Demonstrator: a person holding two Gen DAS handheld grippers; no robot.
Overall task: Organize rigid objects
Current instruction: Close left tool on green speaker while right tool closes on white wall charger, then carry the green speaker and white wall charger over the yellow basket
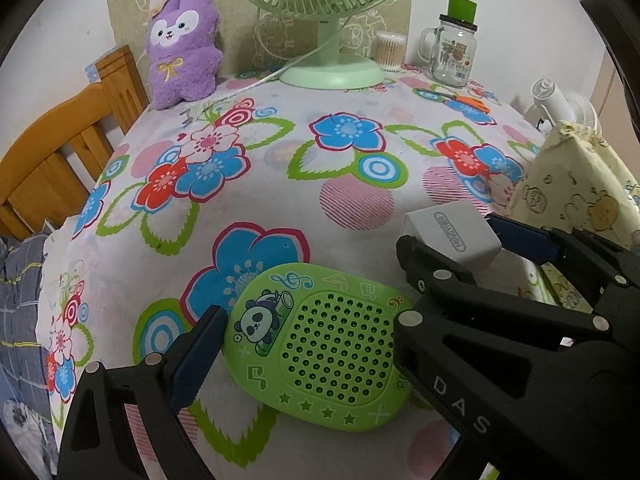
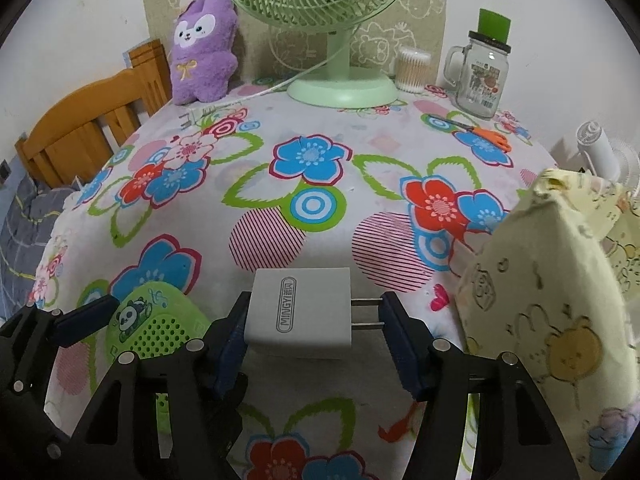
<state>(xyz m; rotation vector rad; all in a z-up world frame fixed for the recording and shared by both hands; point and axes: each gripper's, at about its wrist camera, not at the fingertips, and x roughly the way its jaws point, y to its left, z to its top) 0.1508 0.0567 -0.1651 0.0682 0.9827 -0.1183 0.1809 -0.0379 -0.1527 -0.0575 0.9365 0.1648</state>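
One white charger [image 2: 299, 314] lies on the floral tablecloth [image 2: 312, 168] near the table's front edge, between the fingers of the right gripper [image 2: 312, 332]. Its two metal prongs point toward the right finger, so its long axis runs left to right across the right wrist view; the printed face is up. The left pad [image 2: 232, 344] touches the charger body and the right pad [image 2: 400, 344] meets the prong tips, so the jaws are pinching the charger end to end. One green panda-print speaker [image 1: 320, 344] lies flat just to the left of the charger, its perforated grille up and its long axis running diagonally in the left wrist view. The left gripper [image 1: 308, 344] straddles it: one pad [image 1: 200, 356] sits at the speaker's left edge, but the far side is hidden behind the black finger, so whether the jaws press on it cannot be told. Both grippers angle steeply down toward the table, side by side. Further back stand one green desk fan [image 2: 340, 88], one purple plush toy [image 2: 202, 48], one glass mug jar [image 2: 482, 76], one tub of cotton swabs [image 2: 412, 70] and one pair of orange-handled scissors [image 2: 486, 136]. One yellow cartoon-print bag [image 2: 552, 300] stands at the right.
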